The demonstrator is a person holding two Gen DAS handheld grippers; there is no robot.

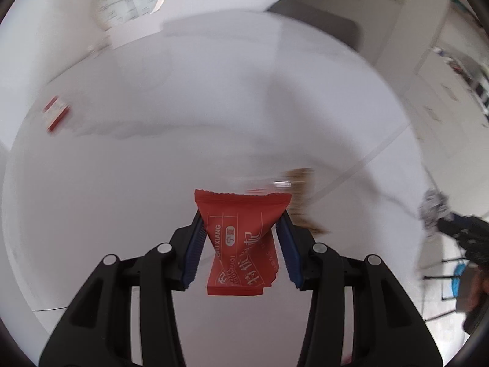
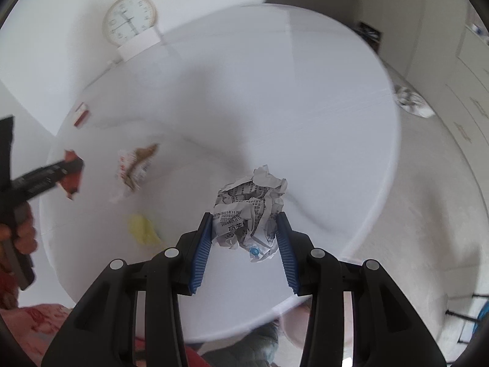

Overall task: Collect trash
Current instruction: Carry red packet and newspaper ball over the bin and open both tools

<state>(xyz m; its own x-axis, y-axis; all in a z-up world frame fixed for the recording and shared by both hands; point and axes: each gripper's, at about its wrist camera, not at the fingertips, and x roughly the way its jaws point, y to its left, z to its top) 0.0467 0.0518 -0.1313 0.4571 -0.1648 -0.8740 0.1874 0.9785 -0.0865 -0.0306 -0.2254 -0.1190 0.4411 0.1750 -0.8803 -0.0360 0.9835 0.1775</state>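
My left gripper (image 1: pixel 241 217) is shut on a red snack wrapper (image 1: pixel 241 238) with white print, held above the white round table (image 1: pixel 152 168). My right gripper (image 2: pixel 246 218) is shut on a crumpled ball of printed white paper (image 2: pixel 250 211), held over the table (image 2: pixel 305 122). In the right wrist view the left gripper and its red wrapper (image 2: pixel 71 174) show at the far left. A brown and white wrapper (image 2: pixel 136 165) and a yellow scrap (image 2: pixel 143 229) lie on the table. The brown wrapper (image 1: pixel 301 195) shows blurred behind the red one.
A small red and white box (image 1: pixel 55 116) lies at the table's left side; it also shows in the right wrist view (image 2: pixel 81 114). A white clock (image 2: pixel 130 21) stands at the far edge. Crumpled paper (image 2: pixel 411 101) lies on the floor to the right. A grey chair (image 2: pixel 321 3) stands behind.
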